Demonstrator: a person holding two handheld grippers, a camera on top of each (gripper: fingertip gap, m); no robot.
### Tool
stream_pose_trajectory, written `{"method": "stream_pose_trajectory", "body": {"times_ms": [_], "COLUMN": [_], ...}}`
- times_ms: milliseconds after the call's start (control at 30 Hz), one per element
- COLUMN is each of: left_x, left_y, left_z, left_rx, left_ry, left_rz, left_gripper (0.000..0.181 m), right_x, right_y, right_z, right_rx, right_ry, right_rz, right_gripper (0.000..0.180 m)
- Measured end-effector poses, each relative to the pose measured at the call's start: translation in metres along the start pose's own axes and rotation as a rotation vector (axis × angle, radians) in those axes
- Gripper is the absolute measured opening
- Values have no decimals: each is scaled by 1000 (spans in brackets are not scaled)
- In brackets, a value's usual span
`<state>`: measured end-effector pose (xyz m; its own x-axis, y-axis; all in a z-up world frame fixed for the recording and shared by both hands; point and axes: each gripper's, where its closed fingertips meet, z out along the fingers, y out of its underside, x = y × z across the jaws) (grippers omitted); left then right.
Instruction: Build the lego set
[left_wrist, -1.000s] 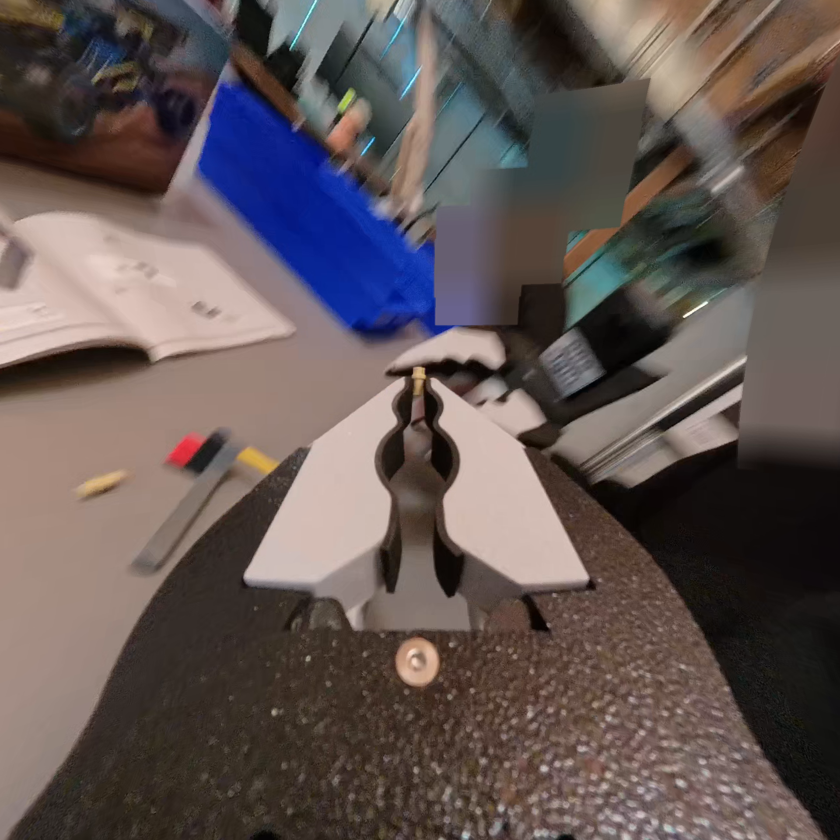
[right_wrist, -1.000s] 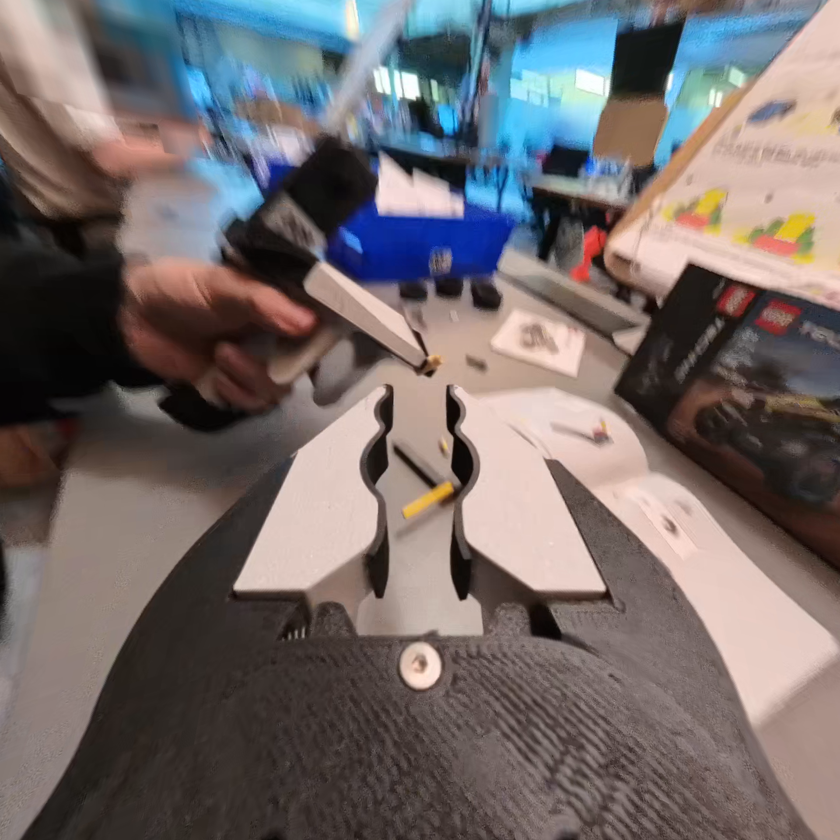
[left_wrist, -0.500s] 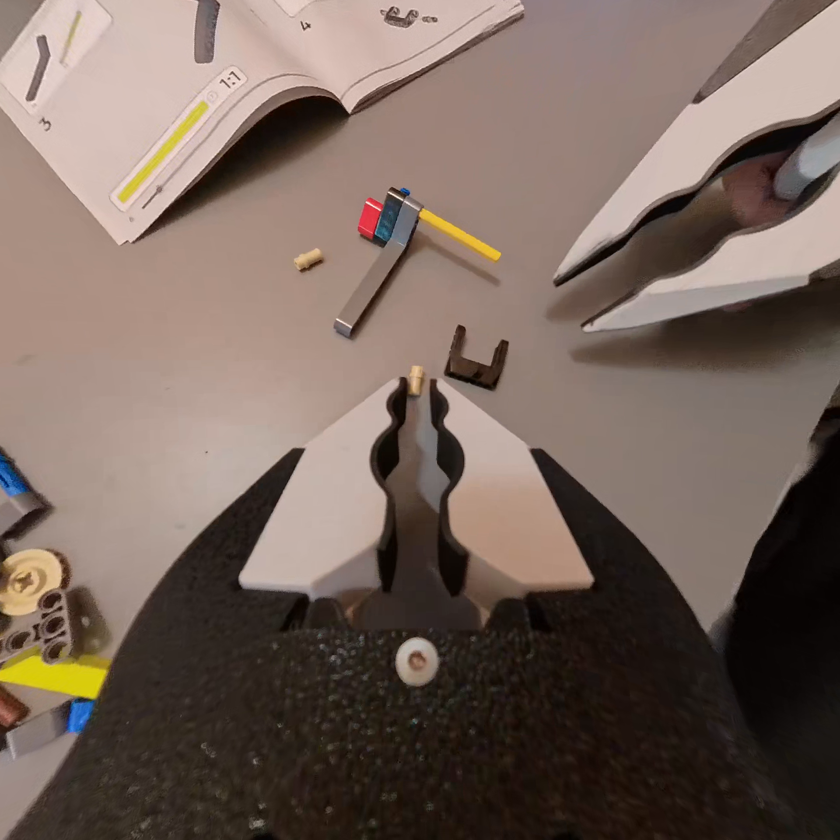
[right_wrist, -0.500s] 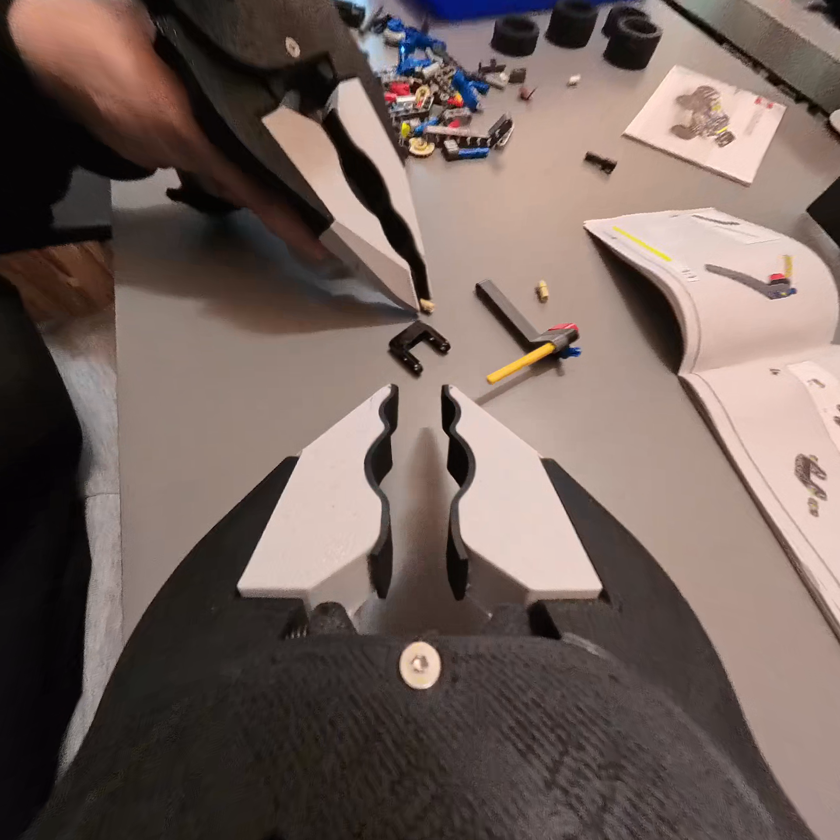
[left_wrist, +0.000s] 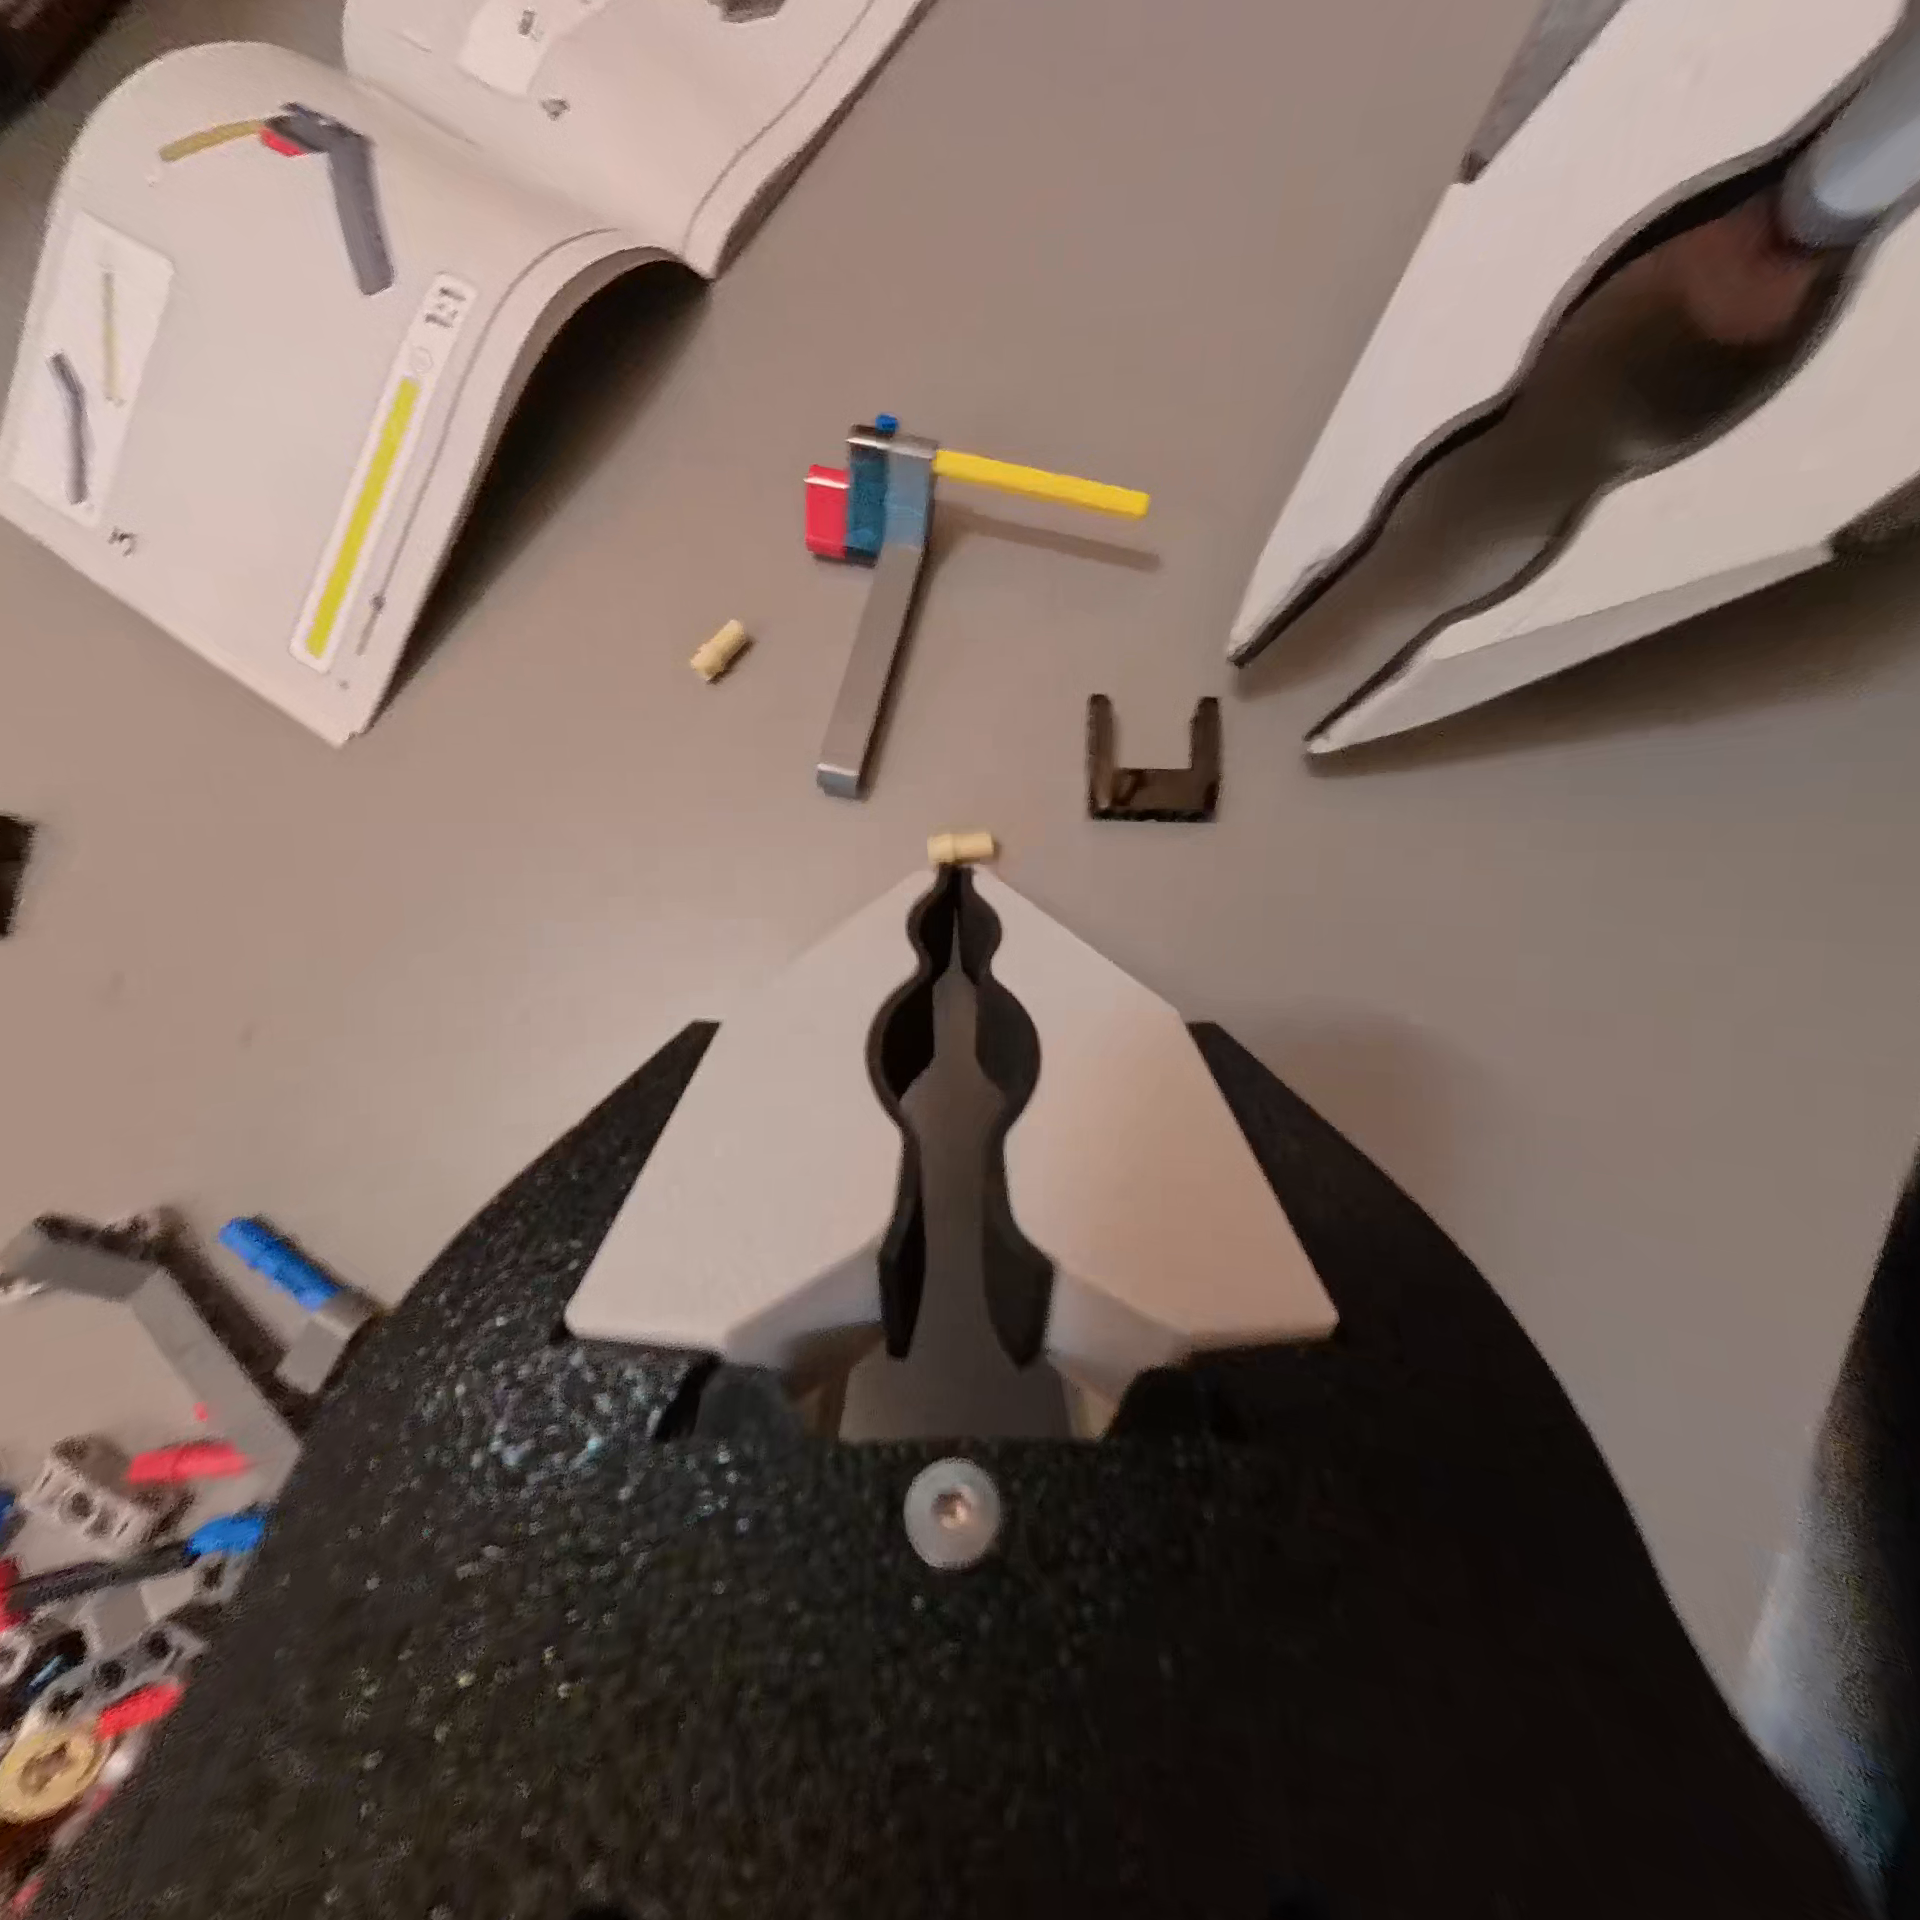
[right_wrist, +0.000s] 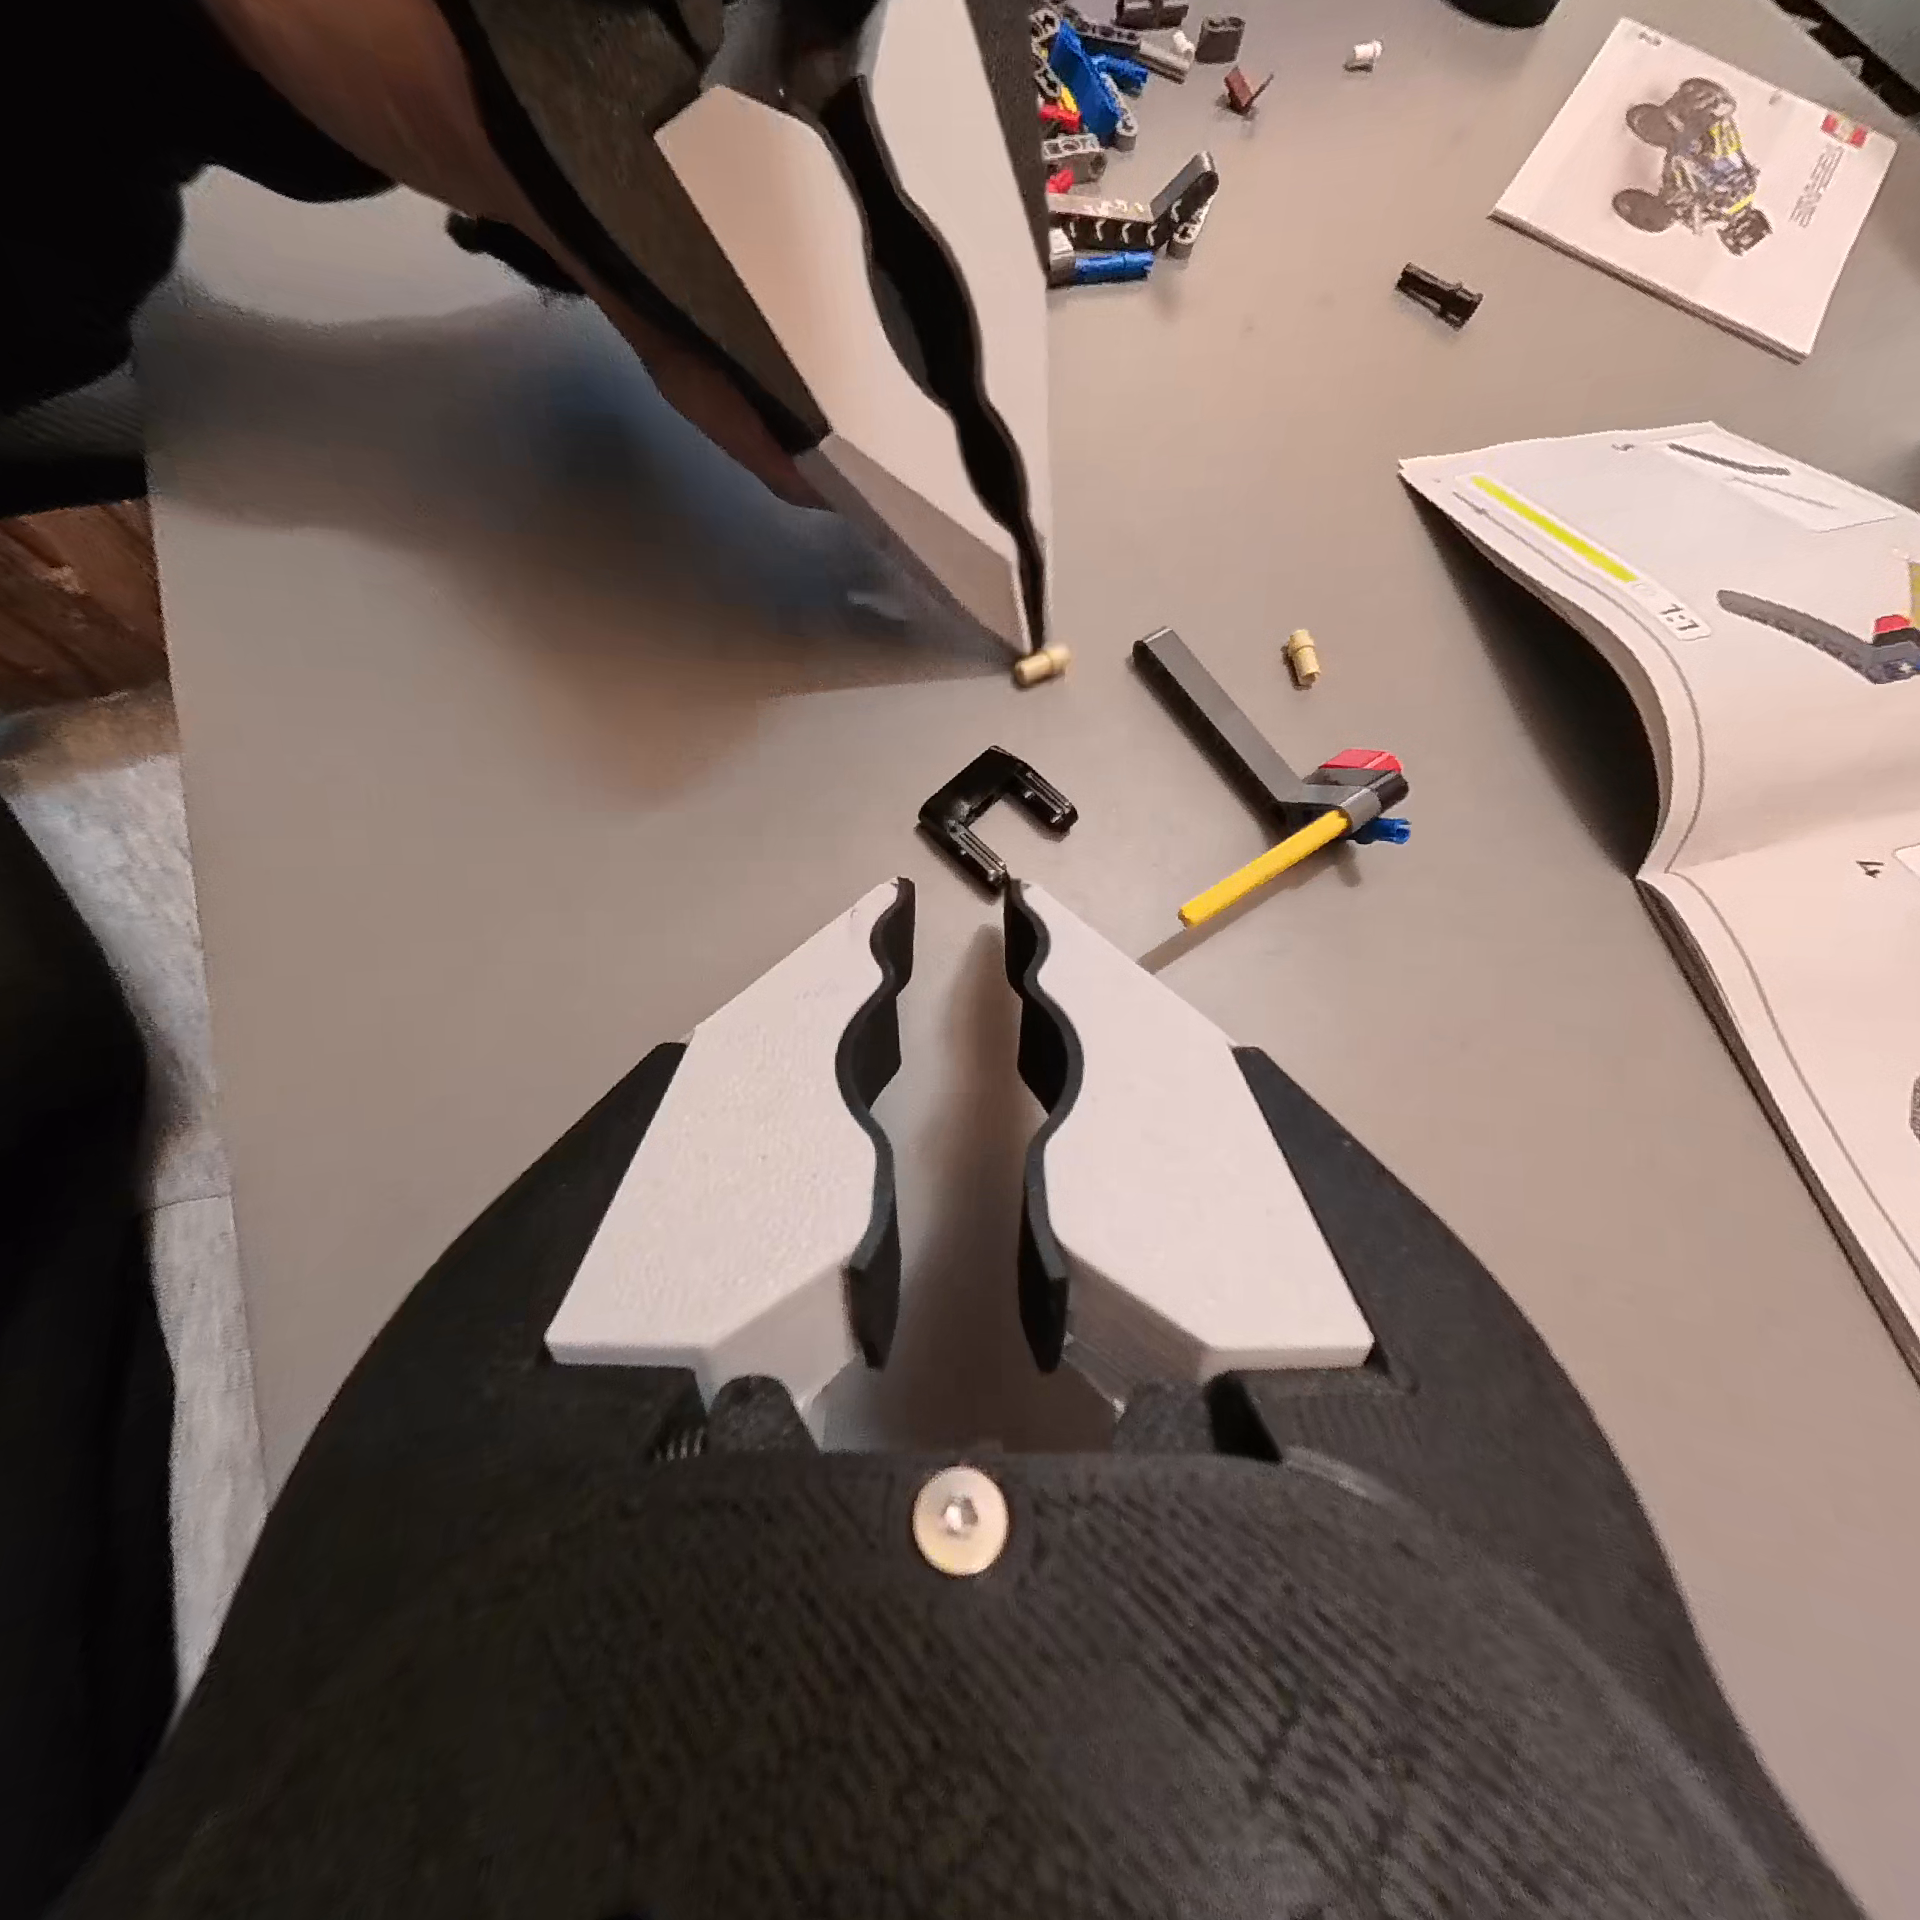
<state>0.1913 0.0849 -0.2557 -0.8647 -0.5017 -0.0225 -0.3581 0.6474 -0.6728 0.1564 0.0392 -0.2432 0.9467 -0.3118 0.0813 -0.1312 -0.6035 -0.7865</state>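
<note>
My left gripper (left_wrist: 954, 883) has its jaws shut, tips down at the grey table. A tan pin (left_wrist: 961, 847) lies crosswise just beyond the tips and touches them; it also shows in the right wrist view (right_wrist: 1042, 665). My right gripper (right_wrist: 956, 888) is open and empty, low over the table, also seen in the left wrist view (left_wrist: 1273, 696). A black U-shaped piece (right_wrist: 992, 805) lies just past its tips. A grey beam with red and blue parts and a yellow axle (right_wrist: 1288, 790) lies to the right. A second tan pin (right_wrist: 1301, 658) lies beyond it.
An open instruction booklet (right_wrist: 1766, 831) lies at the right. A pile of loose pieces (right_wrist: 1112, 156), a black pin (right_wrist: 1439, 294) and a leaflet (right_wrist: 1694, 187) lie farther back. The table's edge (right_wrist: 166, 727) runs along the left. About 7 cm separates my left fingertips from my right.
Both grippers swung down from the room to the table. The tan pin, upright in the left tips before, now lies sideways at the tips. The right gripper moved closer to the black piece.
</note>
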Motion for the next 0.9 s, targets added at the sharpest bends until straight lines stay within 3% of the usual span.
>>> {"method": "stream_pose_trajectory", "body": {"times_ms": [133,300,467,667,900], "left_x": [15,-3,-2,7,10], "left_y": [-3,-10,-6,-6,-8], "left_z": [2,-10,-1,5,7], "left_rx": [9,42,45,61,64], "left_ry": [55,-17,107,237,259], "left_rz": [20,87,228,282,300], "left_gripper": [0,4,7,7,2], "right_x": [2,9,5,4,9], "right_y": [1,3,-1,-16,-6], "right_z": [0,-2,-3,3,19], "right_rx": [-4,-5,13,68,-50], "right_ry": [11,20,-9,37,142], "right_rz": [5,20,42,217,198], "right_gripper": [15,14,18,30,32]}}
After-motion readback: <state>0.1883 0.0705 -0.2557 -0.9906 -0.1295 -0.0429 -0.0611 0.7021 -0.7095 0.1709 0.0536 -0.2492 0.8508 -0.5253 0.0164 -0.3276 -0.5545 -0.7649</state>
